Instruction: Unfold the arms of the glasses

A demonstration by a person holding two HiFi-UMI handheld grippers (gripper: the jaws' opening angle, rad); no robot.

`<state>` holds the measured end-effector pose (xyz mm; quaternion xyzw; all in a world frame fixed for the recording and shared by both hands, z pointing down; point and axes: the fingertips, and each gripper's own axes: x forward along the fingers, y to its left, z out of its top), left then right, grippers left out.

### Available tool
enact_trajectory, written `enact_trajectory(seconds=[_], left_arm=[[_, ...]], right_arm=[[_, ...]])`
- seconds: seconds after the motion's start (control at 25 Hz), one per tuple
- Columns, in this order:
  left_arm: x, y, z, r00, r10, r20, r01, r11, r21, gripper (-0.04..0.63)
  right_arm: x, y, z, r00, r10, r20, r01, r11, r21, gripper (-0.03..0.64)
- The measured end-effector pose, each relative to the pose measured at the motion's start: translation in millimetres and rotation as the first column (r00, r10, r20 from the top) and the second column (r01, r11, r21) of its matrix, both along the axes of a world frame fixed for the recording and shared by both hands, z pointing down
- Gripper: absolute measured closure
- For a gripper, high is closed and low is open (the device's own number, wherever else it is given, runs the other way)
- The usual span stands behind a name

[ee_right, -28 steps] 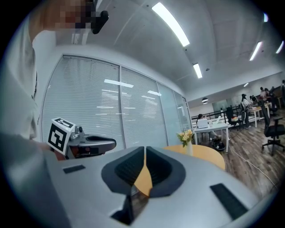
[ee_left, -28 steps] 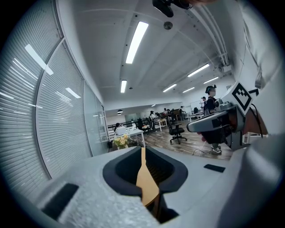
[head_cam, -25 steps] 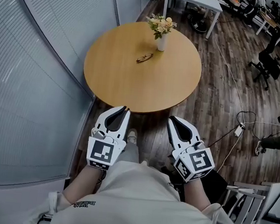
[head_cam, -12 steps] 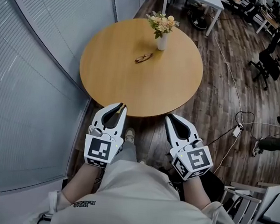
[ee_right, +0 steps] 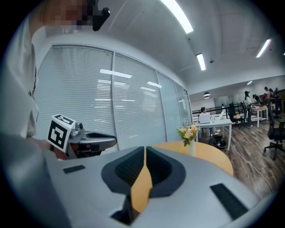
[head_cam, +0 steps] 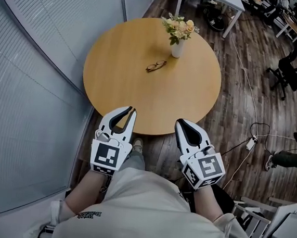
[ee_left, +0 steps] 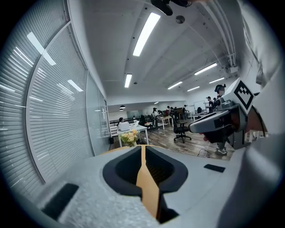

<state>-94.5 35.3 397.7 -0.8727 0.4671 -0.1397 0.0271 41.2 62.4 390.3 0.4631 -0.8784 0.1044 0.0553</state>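
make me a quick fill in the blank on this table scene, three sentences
1. The glasses lie on the table near a vase of ____.
2. The table's top is ____ in shape.
3. The left gripper and right gripper hold nothing, with their jaws ____.

Missing words: flowers; round; shut
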Motion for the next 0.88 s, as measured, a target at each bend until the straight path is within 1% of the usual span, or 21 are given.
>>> enact_trajectory(seconds=[0.32,0.52,0.88], left_arm=[[-16.7,-64.6,2.5,1.0,0.023,-0.014,-0.023,1.0,-0.018,0.552],[-26.0,-107.8,3.7,0.999,0.049,-0.01,-0.049,0.999,-0.023,0.555],[-37.2,-156.3,8.6,0.994,0.109,0.001,-0.109,0.993,-0.037,0.555]], right_arm=[[-10.0,-64.9,-0.4,0.999,0.039,-0.022,-0.039,0.999,-0.022,0.581],[-17.4,-105.5,1.1,0.997,0.072,-0.029,-0.073,0.997,-0.037,0.581],[-34.2,-157.4,-3.6,0.992,0.123,-0.03,-0.124,0.991,-0.04,0.581]])
